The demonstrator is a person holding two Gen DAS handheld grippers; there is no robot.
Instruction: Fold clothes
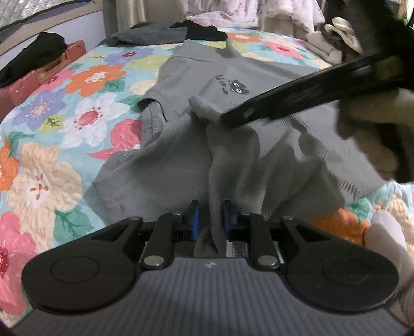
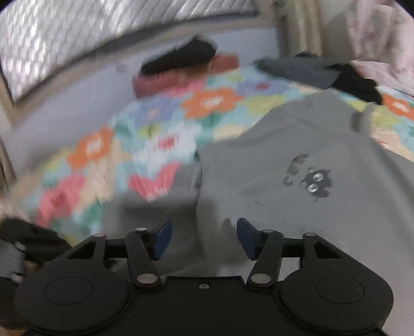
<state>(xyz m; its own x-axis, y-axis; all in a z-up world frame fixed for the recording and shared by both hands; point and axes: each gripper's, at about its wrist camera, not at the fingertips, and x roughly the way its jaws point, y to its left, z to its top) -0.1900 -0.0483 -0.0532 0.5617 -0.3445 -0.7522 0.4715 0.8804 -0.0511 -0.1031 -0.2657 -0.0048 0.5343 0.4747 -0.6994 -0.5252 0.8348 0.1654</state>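
The grey shirt (image 1: pixel 258 85) lies on the flowered bed cover (image 1: pixel 77 108), mid-fold: the left tool (image 1: pixel 210 214) pinches a raised ridge of its fabric, while the right tool (image 2: pixel 204 237) hovers with jaws apart, holding nothing. Next, the right tool likely needs a grip on the cloth so both can carry the fold over.

A bed covered in a bright floral quilt (image 1: pixel 64 108) fills the room, ringed by a padded maroon bolster (image 1: pixel 38 77) along a pale wall (image 2: pixel 85 85). Beige curtains (image 1: pixel 124 15) hang beyond; a silvery quilted sheet (image 2: pixel 77 33) covers the window.
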